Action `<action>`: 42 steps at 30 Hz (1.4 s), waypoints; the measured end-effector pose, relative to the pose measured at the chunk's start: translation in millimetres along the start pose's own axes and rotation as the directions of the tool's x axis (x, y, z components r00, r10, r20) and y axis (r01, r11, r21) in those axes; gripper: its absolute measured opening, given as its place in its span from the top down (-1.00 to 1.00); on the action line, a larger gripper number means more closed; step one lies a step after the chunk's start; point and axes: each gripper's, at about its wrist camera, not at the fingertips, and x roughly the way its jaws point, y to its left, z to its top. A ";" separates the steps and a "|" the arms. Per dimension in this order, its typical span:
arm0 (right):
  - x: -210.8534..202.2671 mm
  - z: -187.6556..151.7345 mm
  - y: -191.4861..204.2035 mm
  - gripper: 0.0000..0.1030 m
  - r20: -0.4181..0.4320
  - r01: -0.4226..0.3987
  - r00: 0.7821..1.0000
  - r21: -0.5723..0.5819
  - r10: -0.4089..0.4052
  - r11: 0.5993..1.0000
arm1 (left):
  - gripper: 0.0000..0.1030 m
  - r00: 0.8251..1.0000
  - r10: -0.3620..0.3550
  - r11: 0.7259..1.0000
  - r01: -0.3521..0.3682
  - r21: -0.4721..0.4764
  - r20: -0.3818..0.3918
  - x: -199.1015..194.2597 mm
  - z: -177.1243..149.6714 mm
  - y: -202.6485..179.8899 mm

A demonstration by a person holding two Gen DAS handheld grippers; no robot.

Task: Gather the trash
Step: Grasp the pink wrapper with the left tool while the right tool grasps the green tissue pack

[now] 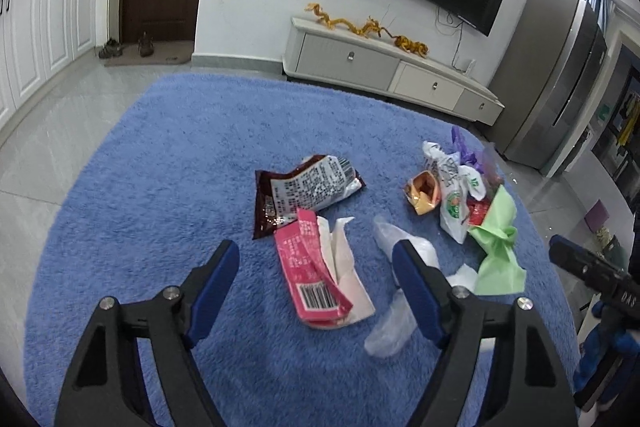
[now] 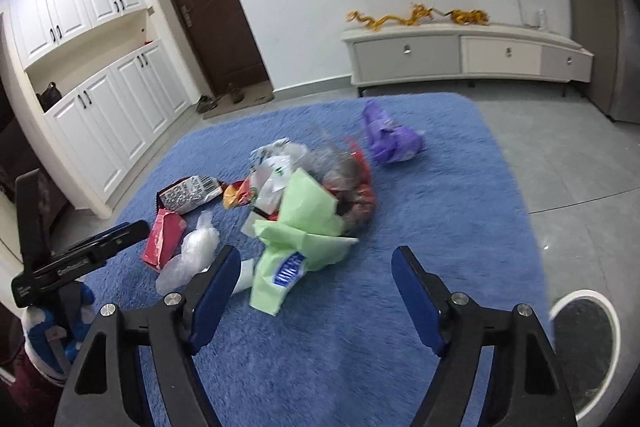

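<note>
Trash lies on a blue rug (image 1: 160,167). My left gripper (image 1: 316,259) is open and empty, its fingers either side of a pink wrapper (image 1: 312,275) with white paper. A dark brown snack bag (image 1: 304,187) lies beyond it. A clear plastic bag (image 1: 396,307) lies by the right finger. A green paper bag (image 1: 500,251), a white printed bag (image 1: 452,195) and an orange wrapper (image 1: 422,193) lie to the right. My right gripper (image 2: 316,259) is open and empty, just short of the green bag (image 2: 304,227). A purple bag (image 2: 388,139) lies farther off.
A round white bin (image 2: 584,343) with a dark liner stands on the tile floor at the right of the right wrist view. A low TV cabinet (image 1: 392,67) stands against the far wall. White cupboards (image 2: 100,99) and a dark door (image 2: 212,7) are on the left.
</note>
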 end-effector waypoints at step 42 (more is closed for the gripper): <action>-36.7 -30.7 -3.7 0.51 0.028 -0.090 0.996 0.069 0.088 0.994 | 0.40 0.999 0.001 1.000 -0.002 0.018 0.051 -74.5 -44.9 -28.0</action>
